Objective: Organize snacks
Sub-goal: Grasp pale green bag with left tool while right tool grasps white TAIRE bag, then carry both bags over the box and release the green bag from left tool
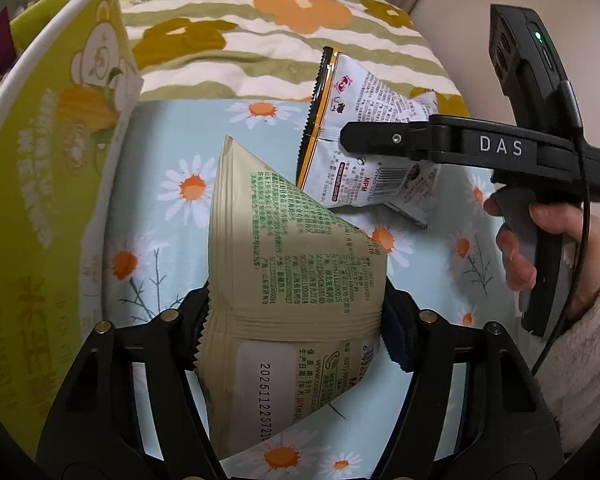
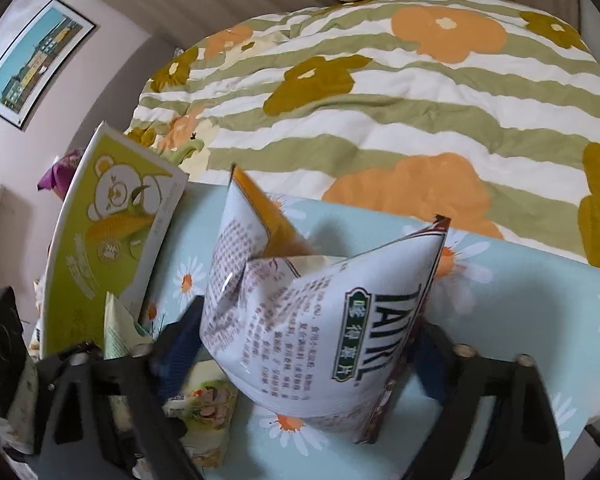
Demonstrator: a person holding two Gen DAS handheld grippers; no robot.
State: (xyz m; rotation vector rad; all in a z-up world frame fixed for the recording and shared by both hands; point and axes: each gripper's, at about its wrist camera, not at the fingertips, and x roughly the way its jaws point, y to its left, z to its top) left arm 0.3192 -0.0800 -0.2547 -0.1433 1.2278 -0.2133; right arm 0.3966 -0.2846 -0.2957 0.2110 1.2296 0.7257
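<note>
Squeezing in from both sides, the left claw (image 1: 296, 320) has its blue pads (image 1: 396, 332) pressed on a beige snack bag (image 1: 296, 264), pinching the packet across its middle so the crimped end stands up ahead of the fingers. Green print covers the bag's back, and a date stamp runs along its near end. Under it lies a pale blue daisy-print sheet (image 1: 172, 208).

Over to the right claw (image 2: 304, 332): a white snack bag (image 2: 300, 300) sits between its fingers, buckled into a fold with large dark lettering facing the camera. The picture is blurred here, so I cannot tell whether the pads are pressing on it. From the left wrist camera that same claw comes in side-on from the right, a hand (image 1: 540, 240) in a fluffy sleeve (image 1: 592, 340) wrapped round its grip, one finger crossing the white packet, which rests on the daisy sheet just beyond the beige bag.

Off to the left stands a green box (image 1: 52, 168) with a cartoon bear and a corn cob on its side, close beside the beige bag. Another small packet (image 2: 204, 408) with cartoon figures lies low by the right claw. Beyond the sheet spreads a striped floral quilt (image 2: 380, 100), and a framed picture (image 2: 32, 60) hangs on the wall.
</note>
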